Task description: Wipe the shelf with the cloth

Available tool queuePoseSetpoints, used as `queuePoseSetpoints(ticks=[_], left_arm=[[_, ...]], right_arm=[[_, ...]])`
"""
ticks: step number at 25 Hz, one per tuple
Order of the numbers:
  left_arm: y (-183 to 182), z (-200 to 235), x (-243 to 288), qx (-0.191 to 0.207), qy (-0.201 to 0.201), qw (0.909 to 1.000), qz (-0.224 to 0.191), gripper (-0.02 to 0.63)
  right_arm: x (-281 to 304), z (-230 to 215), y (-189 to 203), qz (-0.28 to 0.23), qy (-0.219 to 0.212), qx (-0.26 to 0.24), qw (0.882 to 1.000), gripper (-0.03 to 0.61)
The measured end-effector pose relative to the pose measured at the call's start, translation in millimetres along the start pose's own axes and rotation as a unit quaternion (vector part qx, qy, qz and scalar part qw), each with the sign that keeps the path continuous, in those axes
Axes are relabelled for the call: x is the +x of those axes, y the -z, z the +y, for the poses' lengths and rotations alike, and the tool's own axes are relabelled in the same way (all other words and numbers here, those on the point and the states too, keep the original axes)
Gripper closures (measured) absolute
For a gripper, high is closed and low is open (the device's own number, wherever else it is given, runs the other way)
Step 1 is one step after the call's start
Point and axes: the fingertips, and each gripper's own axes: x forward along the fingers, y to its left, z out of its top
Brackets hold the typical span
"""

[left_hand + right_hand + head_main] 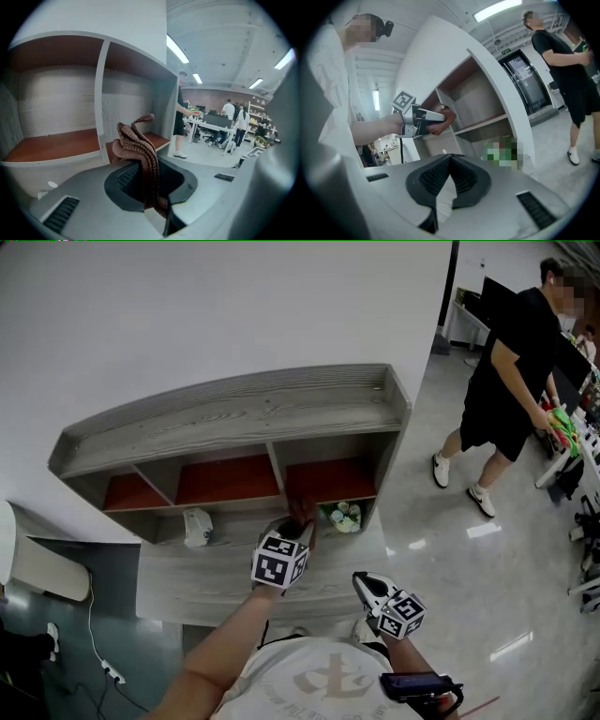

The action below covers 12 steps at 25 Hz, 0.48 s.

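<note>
A grey wood-grain shelf (234,413) with red-brown compartments stands against the white wall. My left gripper (298,523) is shut on a ribbed reddish-brown cloth (303,510) just in front of the right compartment. In the left gripper view the cloth (138,145) bunches up out of the shut jaws (147,178), and the compartment floors (61,145) lie beyond it. My right gripper (363,581) hangs lower and nearer to me, shut and empty (450,161). Its view shows the left gripper (423,121) with the cloth (442,122) at the shelf (487,124).
A small white object (197,526) and a green-and-white bunch (343,517) sit on the lower ledge. A person in black (511,381) stands at desks on the right. A white appliance (37,568) and a cable (94,634) are at left.
</note>
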Motion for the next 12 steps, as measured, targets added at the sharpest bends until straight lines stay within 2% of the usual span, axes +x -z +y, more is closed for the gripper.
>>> queuePoseSetpoints(ticks=[6,12], left_arm=[[-11,10,38,-0.003,-0.094,0.9953,0.022,0.546],[-33,24,73,0.035,-0.188,0.9804,0.049,0.545]], right_arm=[[-22,-33,-6,0.005,-0.012,0.007,1.000,0.574],[-33,-62,-17,0.009,-0.039,0.002,0.999,0.574]])
